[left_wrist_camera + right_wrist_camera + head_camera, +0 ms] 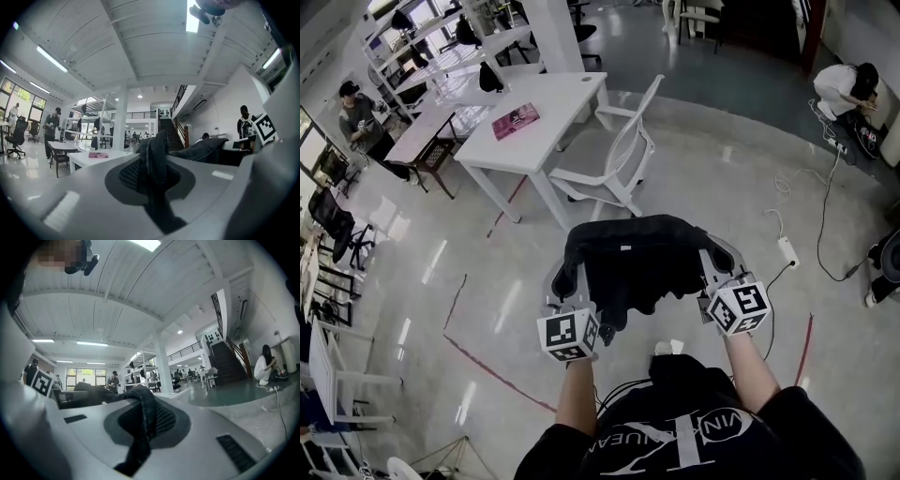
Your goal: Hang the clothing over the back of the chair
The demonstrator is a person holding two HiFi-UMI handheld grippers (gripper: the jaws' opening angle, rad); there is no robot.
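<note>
Left hand-held gripper (152, 183) has its jaws pinched narrow on a fold of the dark clothing (628, 262), the cloth bunched up between the pads; the right hand-held gripper (140, 432) is closed just as tightly on the other side of the same garment, a dark strip running up between its jaws. Both point level, side by side, with the clothing stretched between them and sagging a little in the middle; it hangs in the air above the glossy floor (469, 281), in front of the person. The white chair (623, 155) stands beyond the clothing and apart from it, just beside a white bench (553, 103); a pink book (516, 121) lies on that bench. A white power strip (787, 249) lies on the floor to the right.
</note>
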